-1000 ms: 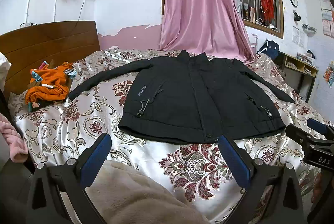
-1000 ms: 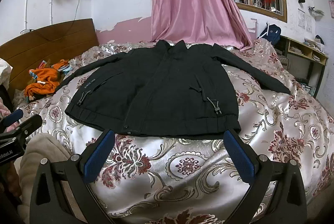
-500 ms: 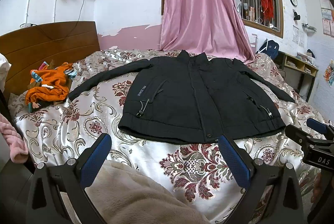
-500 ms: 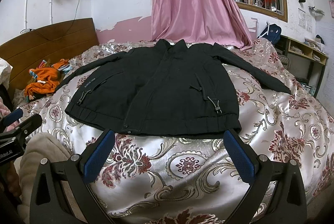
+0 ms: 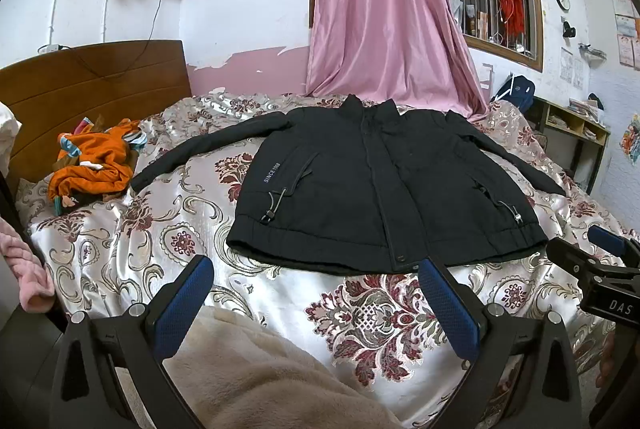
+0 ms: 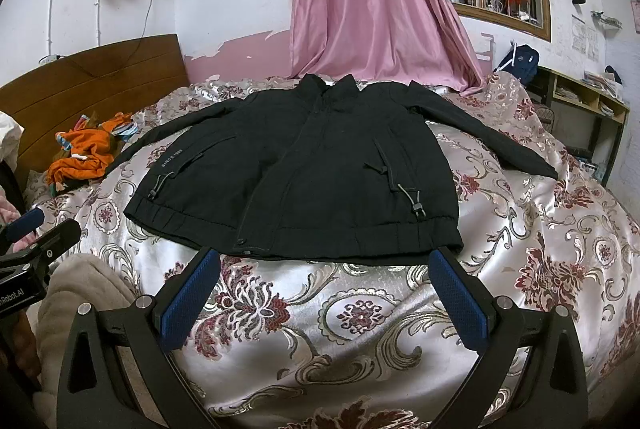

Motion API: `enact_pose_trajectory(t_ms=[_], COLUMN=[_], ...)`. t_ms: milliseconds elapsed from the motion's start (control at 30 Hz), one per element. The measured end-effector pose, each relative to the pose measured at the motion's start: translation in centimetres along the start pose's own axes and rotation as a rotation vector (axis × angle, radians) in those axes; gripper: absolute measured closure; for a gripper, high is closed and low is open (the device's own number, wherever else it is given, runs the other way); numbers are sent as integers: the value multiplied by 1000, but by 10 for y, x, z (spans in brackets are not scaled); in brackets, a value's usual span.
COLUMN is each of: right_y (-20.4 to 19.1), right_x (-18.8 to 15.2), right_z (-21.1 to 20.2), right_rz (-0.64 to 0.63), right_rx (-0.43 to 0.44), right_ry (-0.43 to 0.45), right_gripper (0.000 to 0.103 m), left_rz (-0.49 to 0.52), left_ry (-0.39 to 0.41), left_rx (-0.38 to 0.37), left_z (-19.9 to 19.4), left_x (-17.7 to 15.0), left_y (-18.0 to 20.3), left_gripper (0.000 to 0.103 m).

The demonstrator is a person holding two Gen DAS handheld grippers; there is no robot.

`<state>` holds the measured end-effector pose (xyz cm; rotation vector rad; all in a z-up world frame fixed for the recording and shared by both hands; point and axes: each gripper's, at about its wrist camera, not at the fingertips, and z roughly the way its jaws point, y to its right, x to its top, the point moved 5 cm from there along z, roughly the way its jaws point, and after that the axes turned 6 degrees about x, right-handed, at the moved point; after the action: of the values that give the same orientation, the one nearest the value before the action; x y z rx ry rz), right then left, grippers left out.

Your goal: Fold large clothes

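The black jacket reads "SINCE 1988" by its pocket, mid-frame; the right gripper, at right edge, shows "DAS".

Black jacket — flat, front up, sleeves spread.

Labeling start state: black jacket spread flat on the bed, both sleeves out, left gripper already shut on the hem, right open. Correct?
One error: the left gripper is not shut on the hem. The left wrist view shows its fingers spread wide, short of the black jacket, holding nothing. The rest stands: jacket flat on the bed, sleeves out, right gripper open.
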<state>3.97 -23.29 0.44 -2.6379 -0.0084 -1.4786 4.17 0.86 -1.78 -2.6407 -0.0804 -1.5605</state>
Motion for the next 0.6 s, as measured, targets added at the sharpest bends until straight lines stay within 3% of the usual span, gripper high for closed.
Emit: enact_pose_trajectory(t_ms=[400,600], right_y=[0,5], right_x=[1,-8], right_z=[0,5], right_rz=[1,27], right_rx=[2,-3], right_ry=[-1,6], right_gripper=[1,1], left_rz=[2,1], left_ry=[-5,-59], left_rx=[-5,-5], left_z=[0,7], left_x=[-1,-1], left_y=[0,-4], left_gripper=[0,0])
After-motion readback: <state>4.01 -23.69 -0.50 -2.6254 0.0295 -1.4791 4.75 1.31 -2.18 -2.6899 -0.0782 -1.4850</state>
